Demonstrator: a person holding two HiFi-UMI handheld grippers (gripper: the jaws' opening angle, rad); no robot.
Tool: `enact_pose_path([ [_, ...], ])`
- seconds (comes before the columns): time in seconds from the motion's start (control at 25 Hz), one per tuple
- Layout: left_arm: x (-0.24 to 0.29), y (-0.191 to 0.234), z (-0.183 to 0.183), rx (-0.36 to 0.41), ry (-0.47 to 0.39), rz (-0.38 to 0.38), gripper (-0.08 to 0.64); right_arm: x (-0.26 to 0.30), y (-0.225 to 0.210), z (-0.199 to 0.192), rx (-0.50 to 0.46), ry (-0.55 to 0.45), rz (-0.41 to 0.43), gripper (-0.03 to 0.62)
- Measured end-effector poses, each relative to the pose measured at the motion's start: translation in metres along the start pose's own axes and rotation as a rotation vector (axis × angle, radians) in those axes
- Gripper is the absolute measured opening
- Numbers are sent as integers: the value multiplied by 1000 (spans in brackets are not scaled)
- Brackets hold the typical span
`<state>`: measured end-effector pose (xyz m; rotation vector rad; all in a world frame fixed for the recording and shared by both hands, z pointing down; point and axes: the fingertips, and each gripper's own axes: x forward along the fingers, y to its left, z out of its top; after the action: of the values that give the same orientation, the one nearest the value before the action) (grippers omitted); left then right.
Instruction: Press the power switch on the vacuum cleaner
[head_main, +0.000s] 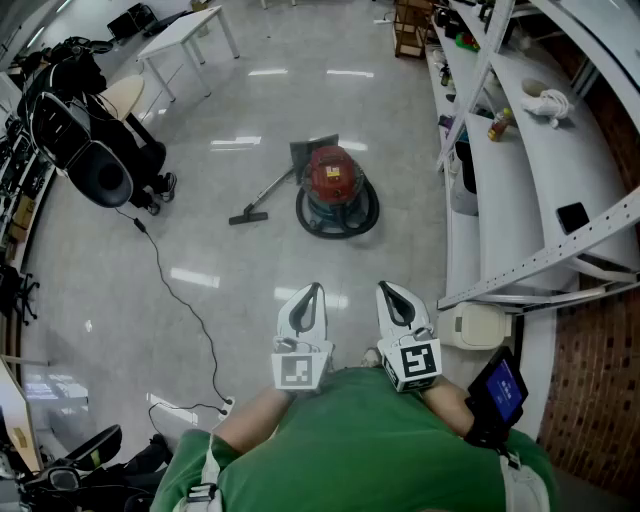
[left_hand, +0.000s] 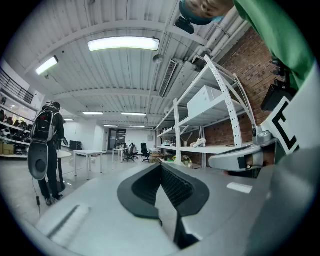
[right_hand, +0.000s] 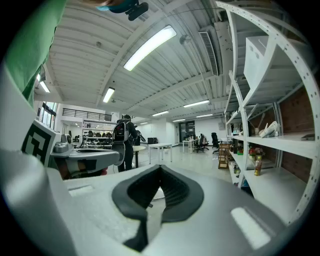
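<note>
- Head view: the vacuum cleaner (head_main: 337, 190), red on top with a dark body, stands on the open floor (head_main: 250, 100), nearer the shelf-rack edge than the opposite edge; a dark hose (head_main: 345, 222) loops round its base; its wand (head_main: 262, 195) stretches away from the rack side and ends in a floor nozzle lying flat; the power switch is too small to make out.
- The left tool (head_main: 313, 290) and right tool (head_main: 386, 288) are held side by side close to the person's green shirt (head_main: 360, 440), well apart from the vacuum cleaner; each one's jaws meet at the tips.
- The white shelf rack (head_main: 520, 180) runs along the floor's right edge; another person (head_main: 90, 130) wearing a backpack stands near the far left corner; a thin cable (head_main: 180, 295) trails over the floor from there.
- Left gripper view: the tool is closed and empty, its ribbed pads (left_hand: 175, 187) converging to touch at the tip; it points across the room, ceiling lamp (left_hand: 123, 44) overhead.
- Right gripper view: this tool is likewise closed on nothing, dark pads (right_hand: 172, 192) meeting at the tip; shelves (right_hand: 265, 145) line the right side.
</note>
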<state>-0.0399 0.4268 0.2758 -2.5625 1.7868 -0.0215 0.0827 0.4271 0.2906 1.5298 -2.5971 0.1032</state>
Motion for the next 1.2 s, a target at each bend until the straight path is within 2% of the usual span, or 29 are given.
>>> enact_pose_path([
  [0.92,5,2,-6,-10,32,6,8,7,-3,-10,17,34,0,2],
  [1.2,19,-9,-5,6,49,24,8,10,-25,-9,22,45,8,2],
])
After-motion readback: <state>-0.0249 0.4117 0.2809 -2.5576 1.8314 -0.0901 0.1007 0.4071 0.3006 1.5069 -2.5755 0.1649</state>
